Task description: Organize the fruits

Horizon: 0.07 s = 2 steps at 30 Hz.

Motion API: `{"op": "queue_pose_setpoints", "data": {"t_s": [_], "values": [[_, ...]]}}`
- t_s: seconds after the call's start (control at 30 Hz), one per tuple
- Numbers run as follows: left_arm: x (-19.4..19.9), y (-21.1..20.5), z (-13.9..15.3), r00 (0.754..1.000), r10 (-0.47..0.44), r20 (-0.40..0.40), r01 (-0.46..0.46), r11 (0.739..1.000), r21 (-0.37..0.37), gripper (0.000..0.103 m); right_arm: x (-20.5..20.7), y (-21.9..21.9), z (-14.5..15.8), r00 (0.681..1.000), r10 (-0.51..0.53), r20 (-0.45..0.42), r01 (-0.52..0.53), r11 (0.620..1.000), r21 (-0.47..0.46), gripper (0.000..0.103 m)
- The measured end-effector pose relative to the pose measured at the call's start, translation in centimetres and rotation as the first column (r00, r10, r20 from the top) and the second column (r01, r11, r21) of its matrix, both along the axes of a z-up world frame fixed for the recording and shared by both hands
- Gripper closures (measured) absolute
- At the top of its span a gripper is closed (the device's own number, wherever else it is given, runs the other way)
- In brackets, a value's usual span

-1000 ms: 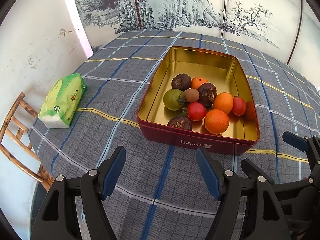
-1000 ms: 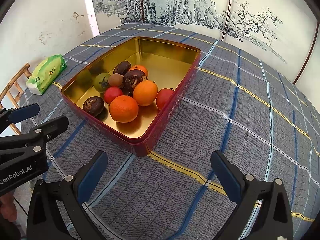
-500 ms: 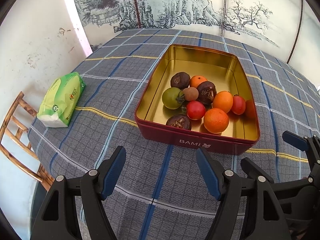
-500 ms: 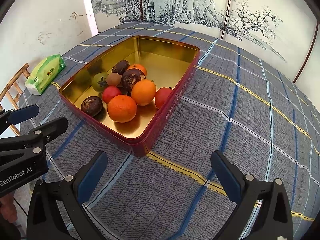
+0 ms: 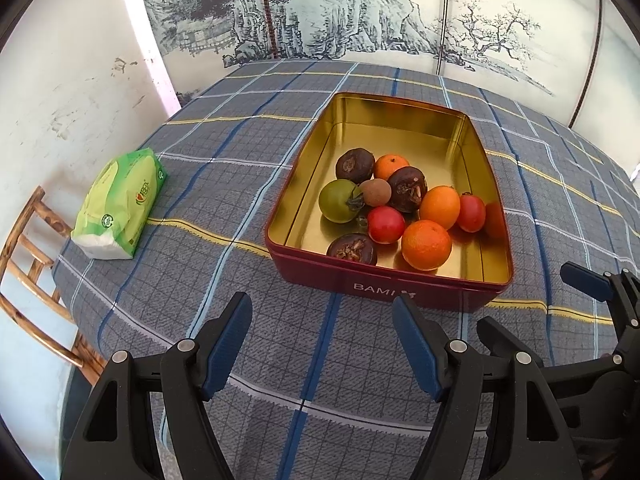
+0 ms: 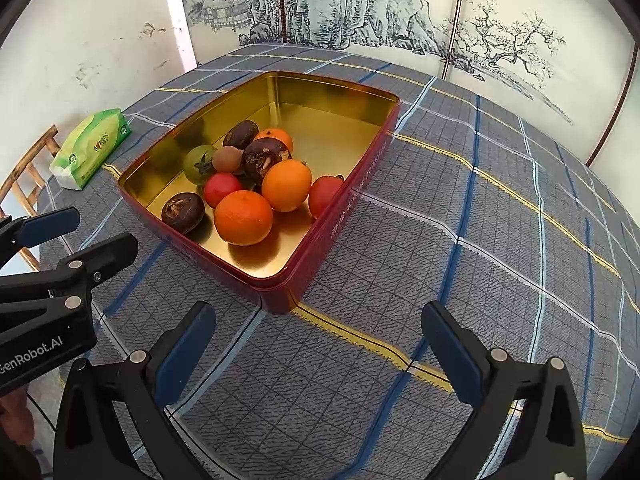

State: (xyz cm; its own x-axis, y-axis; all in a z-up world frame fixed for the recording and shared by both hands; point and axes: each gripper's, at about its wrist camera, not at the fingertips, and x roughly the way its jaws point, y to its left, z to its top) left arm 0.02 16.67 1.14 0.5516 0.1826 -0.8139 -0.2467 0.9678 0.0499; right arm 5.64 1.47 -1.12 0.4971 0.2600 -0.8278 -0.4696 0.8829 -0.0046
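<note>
A red tin with a gold inside [image 5: 400,290] [image 6: 348,200] sits on the checked tablecloth. It holds several fruits bunched at its near end: oranges [image 5: 426,245] [image 6: 243,217], red tomatoes [image 5: 386,224] [image 6: 220,189], a green tomato [image 5: 339,201] [image 6: 198,163], dark mangosteens [image 5: 352,249] [image 6: 183,212] and a brown kiwi [image 5: 375,193] [image 6: 227,160]. My left gripper [image 5: 322,340] hangs open over the cloth just in front of the tin, nothing between its fingers. My right gripper [image 6: 318,346] is open too, near the tin's front corner. Each gripper shows in the other's view: the right gripper [image 5: 532,304] and the left gripper [image 6: 92,232].
A green pack of tissues [image 5: 120,204] [image 6: 94,146] lies on the cloth at the left edge of the table. A wooden chair back [image 5: 28,280] stands beyond that edge. A painted screen lines the far side. A hand [image 6: 16,420] shows at the lower left.
</note>
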Motion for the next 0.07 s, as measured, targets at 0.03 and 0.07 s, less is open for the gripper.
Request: {"op": "queue_pose_setpoints", "data": {"t_s": [0.03, 0.07], "values": [[-0.03, -0.04, 0.05, 1.0, -0.003, 0.002, 0.003, 1.0, 0.0, 0.03, -0.01, 0.05, 0.0, 1.0, 0.001, 0.0, -0.001, 1.0, 0.0, 0.001], [-0.02, -0.06, 0.09, 1.0, -0.005, 0.001, 0.005, 1.0, -0.002, 0.029, 0.02, 0.0, -0.01, 1.0, 0.001, 0.001, -0.001, 1.0, 0.0, 0.001]]}}
